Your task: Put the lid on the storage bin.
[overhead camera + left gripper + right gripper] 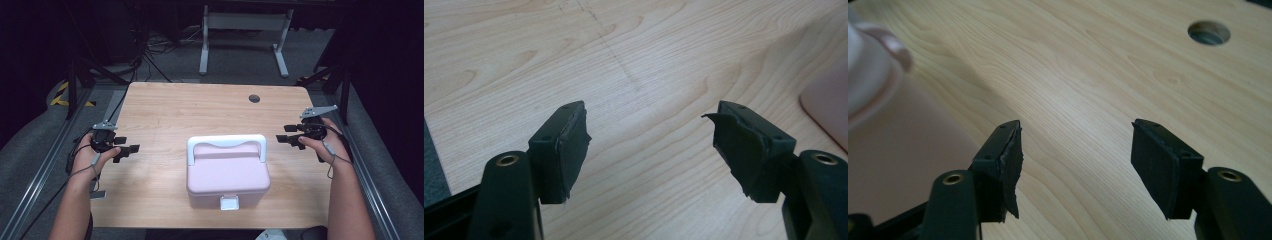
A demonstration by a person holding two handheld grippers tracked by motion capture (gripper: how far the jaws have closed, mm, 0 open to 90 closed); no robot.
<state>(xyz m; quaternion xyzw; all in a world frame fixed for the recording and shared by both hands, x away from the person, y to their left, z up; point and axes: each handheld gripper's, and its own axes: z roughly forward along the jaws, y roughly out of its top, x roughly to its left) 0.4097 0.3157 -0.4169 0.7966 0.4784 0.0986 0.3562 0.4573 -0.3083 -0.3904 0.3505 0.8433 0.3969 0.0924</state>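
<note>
Pink box (pixel 227 176): it lies nearest to the camera in the high view, at the middle of the table close to the front edge; the lid is closed, a small white latch (pixel 229 202) sits at the front side, and a white handle (pixel 226 144) lies flat over the back part of the lid
Box in the gripper views: a pink corner (pixel 828 112) shows at the right edge of the left gripper view, and a blurred pink side (pixel 903 150) shows at the left of the right gripper view
Left gripper (pixel 123 147): held by the left hand (pixel 91 158) to the left of the box, well apart from it; the jaws point toward the box, stand wide apart and hold nothing, only bare wood is between them
Right gripper (pixel 289 139): held by the right hand (pixel 327 145) to the right of the box, near the handle but not touching; the jaws are spread wide and empty
Table (pixel 200 110): light wood, with a round hole (pixel 254 98) near the far edge, which shows also in the right gripper view (pixel 1208 32)
Behind the table: a white frame (pixel 245 35) stands on the grey floor, with dark cables (pixel 145 55) beside it
</note>
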